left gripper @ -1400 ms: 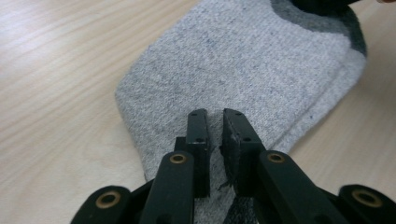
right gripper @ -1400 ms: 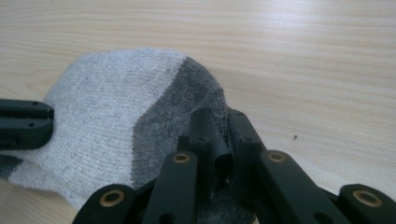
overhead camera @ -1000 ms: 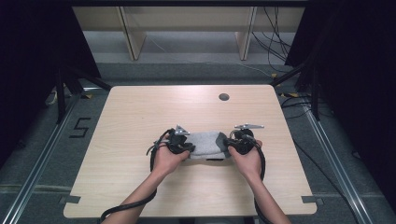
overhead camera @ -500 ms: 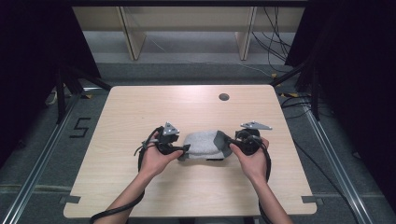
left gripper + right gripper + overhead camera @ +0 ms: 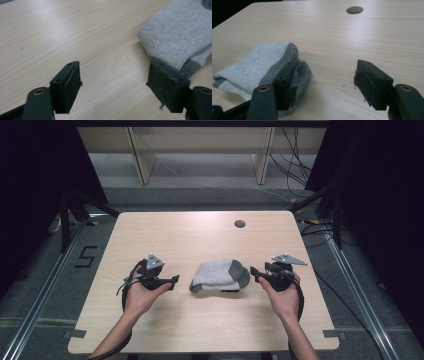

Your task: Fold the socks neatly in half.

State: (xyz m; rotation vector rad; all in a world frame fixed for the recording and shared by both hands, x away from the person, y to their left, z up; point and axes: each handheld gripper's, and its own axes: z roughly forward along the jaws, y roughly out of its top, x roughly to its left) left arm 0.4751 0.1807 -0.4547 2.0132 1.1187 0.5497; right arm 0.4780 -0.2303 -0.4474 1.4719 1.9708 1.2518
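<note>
A folded grey sock [image 5: 220, 275] with darker grey toe and heel lies in the middle of the wooden table [image 5: 200, 235]. My left gripper [image 5: 174, 280] is open, held a short way to the sock's left. In the left gripper view the sock [image 5: 175, 37] lies beyond the right jaw, and the left gripper [image 5: 113, 87] holds nothing. My right gripper [image 5: 253, 271] is open just right of the sock. In the right gripper view its left jaw is at the sock's [image 5: 257, 67] dark edge, and the right gripper [image 5: 325, 82] has bare table between its jaws.
A round cable hole [image 5: 240, 224] is set in the table's far right part, also seen as the hole [image 5: 354, 10] in the right gripper view. Shelving legs [image 5: 142, 160] and cables [image 5: 295, 165] lie on the floor beyond the far edge. Dark frames flank both sides.
Both grippers have let go of the sock and drawn apart, the left going left and the right going right. The sock now lies folded on its own between them.
</note>
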